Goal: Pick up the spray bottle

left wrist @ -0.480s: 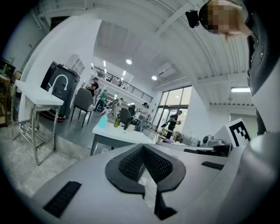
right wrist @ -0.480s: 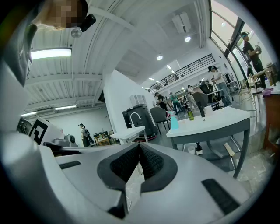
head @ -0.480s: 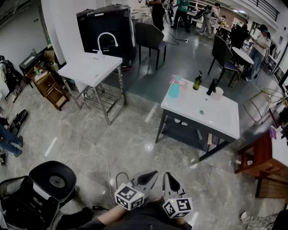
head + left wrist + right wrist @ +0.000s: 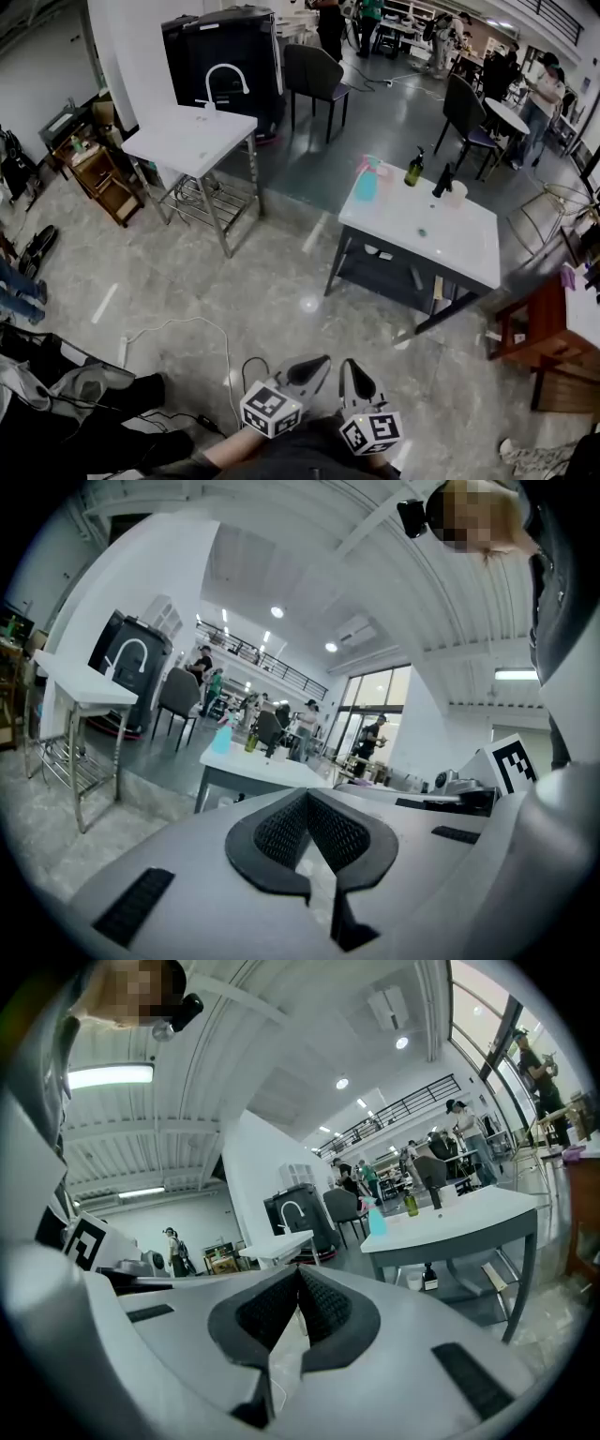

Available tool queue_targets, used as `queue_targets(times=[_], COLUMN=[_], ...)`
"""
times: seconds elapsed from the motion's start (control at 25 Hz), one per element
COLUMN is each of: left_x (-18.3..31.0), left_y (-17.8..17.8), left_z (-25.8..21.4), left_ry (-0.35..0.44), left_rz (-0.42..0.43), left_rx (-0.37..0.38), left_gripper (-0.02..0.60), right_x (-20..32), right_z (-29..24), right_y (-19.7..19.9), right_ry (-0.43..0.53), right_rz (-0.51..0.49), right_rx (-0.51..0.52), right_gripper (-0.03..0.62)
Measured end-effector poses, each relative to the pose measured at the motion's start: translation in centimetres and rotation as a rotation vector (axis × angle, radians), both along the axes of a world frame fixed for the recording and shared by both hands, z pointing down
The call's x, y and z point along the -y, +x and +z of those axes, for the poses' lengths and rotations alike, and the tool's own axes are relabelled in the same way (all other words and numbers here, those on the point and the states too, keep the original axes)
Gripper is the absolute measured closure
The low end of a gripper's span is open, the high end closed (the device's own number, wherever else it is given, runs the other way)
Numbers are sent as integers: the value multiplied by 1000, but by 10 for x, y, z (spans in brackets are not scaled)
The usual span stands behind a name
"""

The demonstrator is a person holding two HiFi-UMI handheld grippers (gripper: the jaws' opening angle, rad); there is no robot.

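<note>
The left gripper (image 4: 317, 364) and right gripper (image 4: 349, 369) are fully closed and empty. The spray bottle (image 4: 366, 181) stands on the table (image 4: 459, 248), well apart, ahead of both.

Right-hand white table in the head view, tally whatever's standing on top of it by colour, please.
Blue: 1, the spray bottle
Olive green: 1, the pump bottle
Black: 1, a slim upright item, faucet or bottle, unclear
White: 1, the cup
Total: 4
</note>
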State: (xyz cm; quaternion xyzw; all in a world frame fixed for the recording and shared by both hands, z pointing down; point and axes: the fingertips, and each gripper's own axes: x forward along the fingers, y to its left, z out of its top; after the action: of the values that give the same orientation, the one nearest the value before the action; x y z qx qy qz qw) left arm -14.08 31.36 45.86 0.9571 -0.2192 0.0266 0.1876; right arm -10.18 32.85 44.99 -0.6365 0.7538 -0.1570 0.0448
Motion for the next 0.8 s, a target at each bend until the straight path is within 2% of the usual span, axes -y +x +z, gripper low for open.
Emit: queue_targets(times=[0.36, 0.52, 0.8], left_x=[2, 5, 2], left_y=[-29, -48, -61], left_z=[3, 7, 10], left_ry=[-3, -10, -12], left_rz=[31, 36, 53], left_rx=[5, 1, -8], left_gripper=[577, 577, 577], right_x=[0, 0, 2], right_z=[8, 12, 14], right_y=[-22, -40, -60], right_ry=[-23, -15, -5], right_rz=[66, 83, 106], right_rx=[40, 30, 30], right_gripper=[586, 586, 586])
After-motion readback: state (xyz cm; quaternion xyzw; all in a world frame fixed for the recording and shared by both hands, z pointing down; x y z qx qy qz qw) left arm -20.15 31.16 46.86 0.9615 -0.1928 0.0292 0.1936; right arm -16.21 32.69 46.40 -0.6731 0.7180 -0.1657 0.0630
